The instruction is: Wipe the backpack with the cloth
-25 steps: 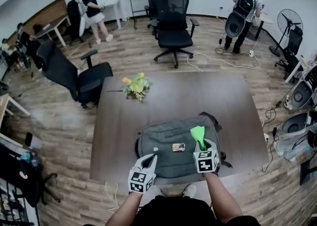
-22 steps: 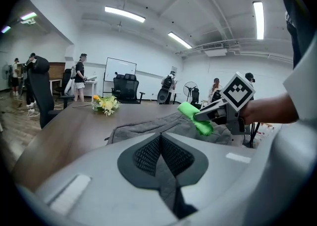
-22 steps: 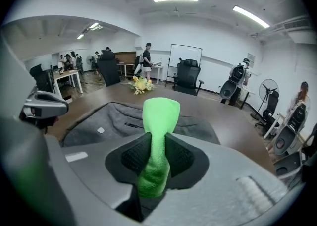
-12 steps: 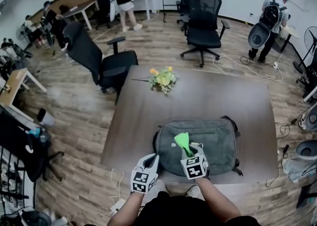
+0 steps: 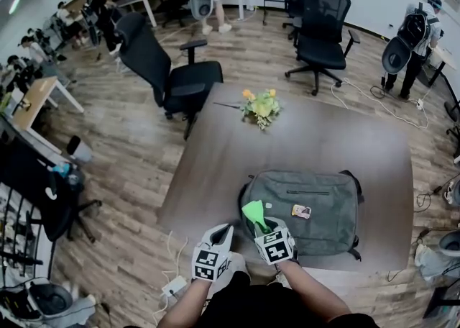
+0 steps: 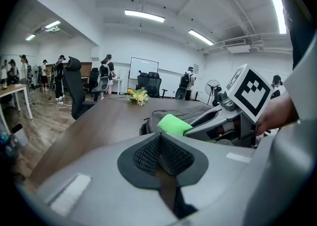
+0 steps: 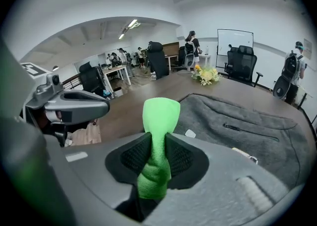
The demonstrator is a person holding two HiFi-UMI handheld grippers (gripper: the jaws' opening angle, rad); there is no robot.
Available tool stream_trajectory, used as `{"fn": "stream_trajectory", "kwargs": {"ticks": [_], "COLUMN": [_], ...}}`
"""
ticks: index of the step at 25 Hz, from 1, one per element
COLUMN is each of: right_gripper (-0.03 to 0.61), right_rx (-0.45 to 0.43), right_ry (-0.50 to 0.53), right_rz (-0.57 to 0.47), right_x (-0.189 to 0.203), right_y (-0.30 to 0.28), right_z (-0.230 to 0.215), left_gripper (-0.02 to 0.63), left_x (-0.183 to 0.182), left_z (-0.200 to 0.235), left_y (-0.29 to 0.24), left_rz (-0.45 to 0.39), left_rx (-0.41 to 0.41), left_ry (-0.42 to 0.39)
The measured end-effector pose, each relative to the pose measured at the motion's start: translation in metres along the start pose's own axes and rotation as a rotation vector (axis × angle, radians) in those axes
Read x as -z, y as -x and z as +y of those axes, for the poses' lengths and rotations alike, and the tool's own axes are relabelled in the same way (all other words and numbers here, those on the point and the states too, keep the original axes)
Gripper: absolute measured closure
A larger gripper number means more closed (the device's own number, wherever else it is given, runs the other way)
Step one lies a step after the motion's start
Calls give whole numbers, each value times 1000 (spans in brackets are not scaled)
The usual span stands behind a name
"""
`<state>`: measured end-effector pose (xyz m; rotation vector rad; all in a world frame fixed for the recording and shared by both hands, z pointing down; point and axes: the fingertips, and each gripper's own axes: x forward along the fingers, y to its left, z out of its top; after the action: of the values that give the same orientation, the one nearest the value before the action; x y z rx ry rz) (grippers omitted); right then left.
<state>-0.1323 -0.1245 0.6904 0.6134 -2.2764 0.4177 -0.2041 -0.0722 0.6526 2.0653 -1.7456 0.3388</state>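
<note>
Cloth [image 7: 158, 121] is in hand: the right gripper [image 5: 267, 231] has its jaws clamped on a bright green microfibre rag, whose free end stands up past the pads and points at the backpack [image 5: 309, 211]. The grey backpack lies flat on the brown table [image 5: 215, 168], front panel up, zip line and a small tag [image 5: 300, 211] showing on top. The rag's tip sits at the backpack's left near corner, the end closest to the person. Whether it presses on the fabric or only hovers over it I cannot tell.

The left gripper [image 5: 218, 242] hangs just off that same corner, outside the backpack, with its jaws together on nothing. It is not steadying the bag. Flowers [image 5: 260, 106] lie well beyond the backpack's far side.

As for progress, the cloth is gripped and brought to the bag, but the grey panel shows no wiped and unwiped parts to compare. I judge the wiping is at or near one end of a stroke — most of the top is probably left to do.
</note>
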Motion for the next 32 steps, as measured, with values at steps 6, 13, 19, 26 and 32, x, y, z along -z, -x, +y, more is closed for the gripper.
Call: {"fn": "stream_trajectory", "kwargs": {"ticks": [6, 13, 19, 26, 32], "right_gripper": [489, 489, 489, 489, 489], "right_rx": [-47, -20, 52, 122, 195], "right_ry": [46, 33, 2, -70, -105], "right_rz": [81, 124, 151, 145, 143], "right_x": [15, 24, 39, 58, 70], "right_y": [-12, -10, 5, 26, 44], "right_z": [15, 2, -26, -54, -80], "left_gripper": [595, 595, 595, 595, 595], "left_x": [7, 9, 8, -6, -11], "left_z": [0, -5, -18, -37, -54], "left_y": [8, 5, -4, -19, -33], "left_rz": [10, 18, 23, 6, 9], "left_rx": [-10, 6, 47, 105, 154], "left_ry": [10, 6, -16, -44, -70]}}
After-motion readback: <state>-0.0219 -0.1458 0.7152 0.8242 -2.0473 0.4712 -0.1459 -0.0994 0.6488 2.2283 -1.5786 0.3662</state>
